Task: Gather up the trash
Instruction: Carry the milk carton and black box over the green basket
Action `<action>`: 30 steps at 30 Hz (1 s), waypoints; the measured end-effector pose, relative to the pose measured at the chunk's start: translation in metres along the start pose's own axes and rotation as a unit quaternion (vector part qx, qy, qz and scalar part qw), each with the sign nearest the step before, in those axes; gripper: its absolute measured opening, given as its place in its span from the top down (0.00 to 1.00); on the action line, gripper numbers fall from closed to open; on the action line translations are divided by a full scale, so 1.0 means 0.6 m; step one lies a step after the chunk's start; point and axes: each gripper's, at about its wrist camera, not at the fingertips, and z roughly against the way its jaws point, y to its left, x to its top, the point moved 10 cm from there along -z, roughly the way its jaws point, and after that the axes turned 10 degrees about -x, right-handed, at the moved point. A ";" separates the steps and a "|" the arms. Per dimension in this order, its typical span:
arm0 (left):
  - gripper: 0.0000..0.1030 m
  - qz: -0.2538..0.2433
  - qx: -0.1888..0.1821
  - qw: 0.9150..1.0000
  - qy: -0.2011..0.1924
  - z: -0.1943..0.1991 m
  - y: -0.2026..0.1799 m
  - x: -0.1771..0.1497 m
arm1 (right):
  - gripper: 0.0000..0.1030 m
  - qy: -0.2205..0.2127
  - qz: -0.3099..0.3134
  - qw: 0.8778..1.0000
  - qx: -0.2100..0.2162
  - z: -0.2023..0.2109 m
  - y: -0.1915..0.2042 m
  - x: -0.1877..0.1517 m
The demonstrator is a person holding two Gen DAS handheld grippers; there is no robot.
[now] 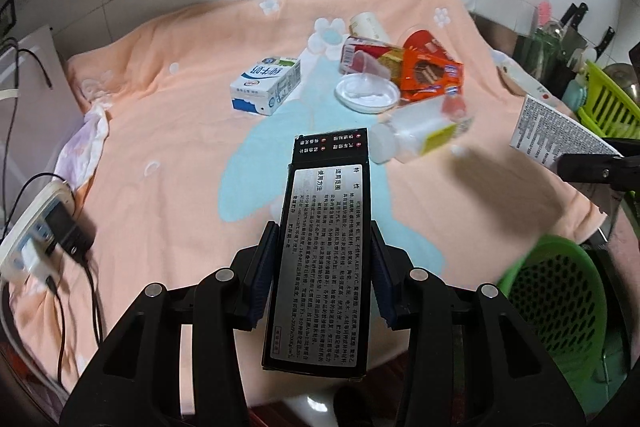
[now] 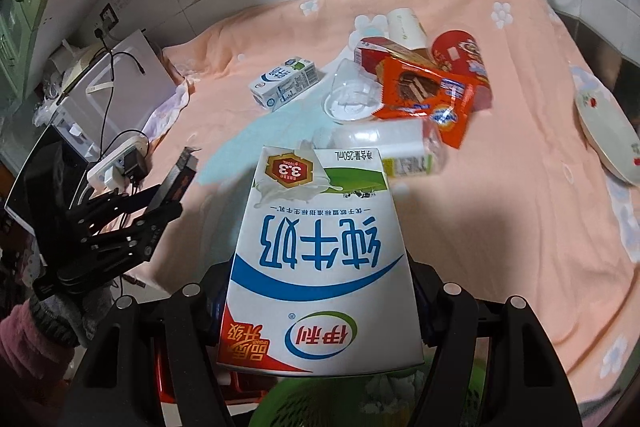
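Your left claw (image 1: 324, 267) grips black box (image 1: 324, 235); right claw (image 2: 320, 307) grips milk carton (image 2: 324, 267) over green bin (image 1: 560, 299). Far pile: second carton (image 1: 266, 83), wrappers (image 1: 430, 71), bottle (image 1: 416, 135) left.

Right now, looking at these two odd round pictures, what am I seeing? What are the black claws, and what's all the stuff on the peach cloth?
No robot here: a person holds a black two-finger gripper in each hand, and each carries a wide-angle camera looking along its fingers. One picture comes from the left gripper, shut on a long black box with a silver label. The other comes from the right gripper, shut on a white and blue milk carton. On the peach blanket lie a second small milk carton, an orange snack wrapper, a clear plastic bottle on its side and a white round lid. A green perforated basket sits nearby, probably for the trash.
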 end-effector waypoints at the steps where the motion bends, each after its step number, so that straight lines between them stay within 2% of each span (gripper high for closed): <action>1: 0.59 -0.001 0.002 1.000 -0.002 0.009 -0.008 -0.004 | 0.37 -0.002 -0.002 1.000 -0.001 0.007 -0.004 -0.006; 15: 0.59 -0.020 -0.018 0.999 -0.019 0.092 -0.125 -0.042 | 0.37 -0.028 -0.063 0.997 -0.040 0.115 -0.086 -0.147; 19: 0.59 -0.025 -0.029 0.999 -0.024 0.107 -0.151 -0.049 | 0.37 -0.027 -0.089 0.994 -0.064 0.140 -0.122 -0.192; 26: 0.59 -0.033 -0.056 0.997 -0.031 0.124 -0.197 -0.056 | 0.37 -0.016 -0.119 0.988 -0.099 0.158 -0.167 -0.257; 30: 0.59 -0.047 -0.070 0.996 -0.030 0.128 -0.228 -0.062 | 0.37 -0.004 -0.127 0.986 -0.104 0.152 -0.171 -0.288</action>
